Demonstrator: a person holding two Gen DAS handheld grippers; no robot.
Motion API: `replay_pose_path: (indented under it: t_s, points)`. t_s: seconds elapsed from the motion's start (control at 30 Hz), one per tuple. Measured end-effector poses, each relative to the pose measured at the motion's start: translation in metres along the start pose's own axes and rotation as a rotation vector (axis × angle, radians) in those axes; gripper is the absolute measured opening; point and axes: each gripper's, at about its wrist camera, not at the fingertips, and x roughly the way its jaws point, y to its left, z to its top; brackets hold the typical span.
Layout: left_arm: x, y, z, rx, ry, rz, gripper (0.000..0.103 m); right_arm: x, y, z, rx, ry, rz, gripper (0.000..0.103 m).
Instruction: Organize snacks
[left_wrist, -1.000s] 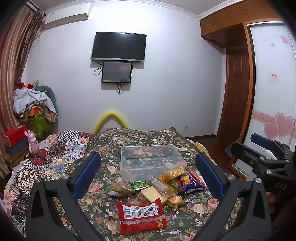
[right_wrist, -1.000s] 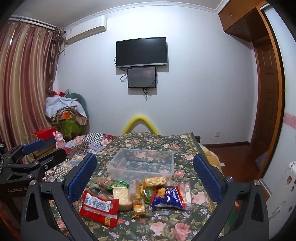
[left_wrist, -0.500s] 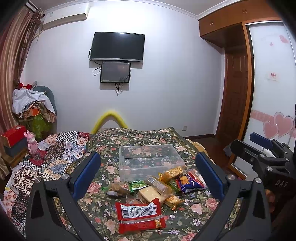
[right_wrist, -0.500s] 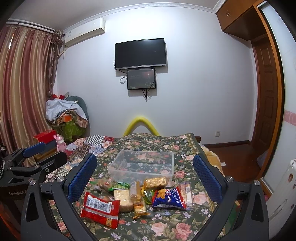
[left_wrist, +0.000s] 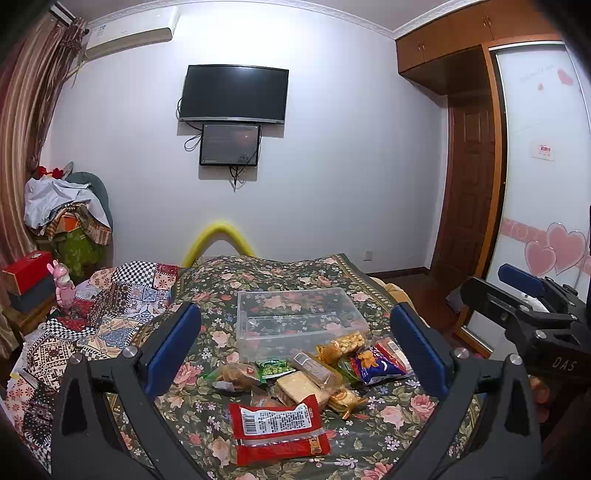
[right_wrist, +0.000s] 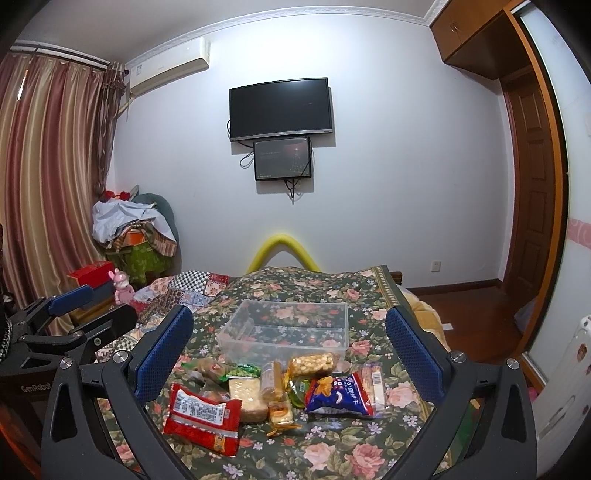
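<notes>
From our left wrist camera we see the left hand-held gripper (left_wrist: 295, 347) with its blue pads spread wide and nothing between them, held above the foot of the bed (left_wrist: 391, 424), and at the right edge the right hand-held gripper (left_wrist: 524, 291) seen from its side. Our right wrist camera shows that same gripper (right_wrist: 288, 347) from behind, its pads likewise parted wide and empty, with the left one at the left edge; only this view takes in the striped curtain (right_wrist: 40, 184) in full. The snacks lie in one loose pile on the floral bedspread, just in front of one clear plastic bin (right_wrist: 288, 328) that holds nothing we can make out. We count one red packet (right_wrist: 201, 415) nearest us, one blue chip bag (right_wrist: 338, 397), one green pea packet (left_wrist: 275, 369), one pale wafer block (right_wrist: 245, 398) and one bag of golden puffs (right_wrist: 312, 363); the rest overlap too much to count. Two dark screens (left_wrist: 232, 94) hang on the wall.
</notes>
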Motion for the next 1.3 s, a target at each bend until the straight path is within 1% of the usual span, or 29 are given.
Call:
replay_pose_path:
  t_s: [1.07, 1.17, 1.3]
  points:
    - [0.002, 0.003, -0.002, -0.003, -0.004, 0.005, 0.103, 0.002, 0.002, -0.004, 0.004, 0.003, 0.021, 0.103]
    - [0.007, 0.005, -0.005, 0.002, 0.006, 0.009, 0.103, 0.006, 0.001, -0.006, 0.009, 0.015, 0.027, 0.103]
    - [0.020, 0.012, -0.015, 0.009, 0.047, 0.020, 0.103, 0.016, -0.002, -0.012, 0.011, 0.049, 0.025, 0.103]
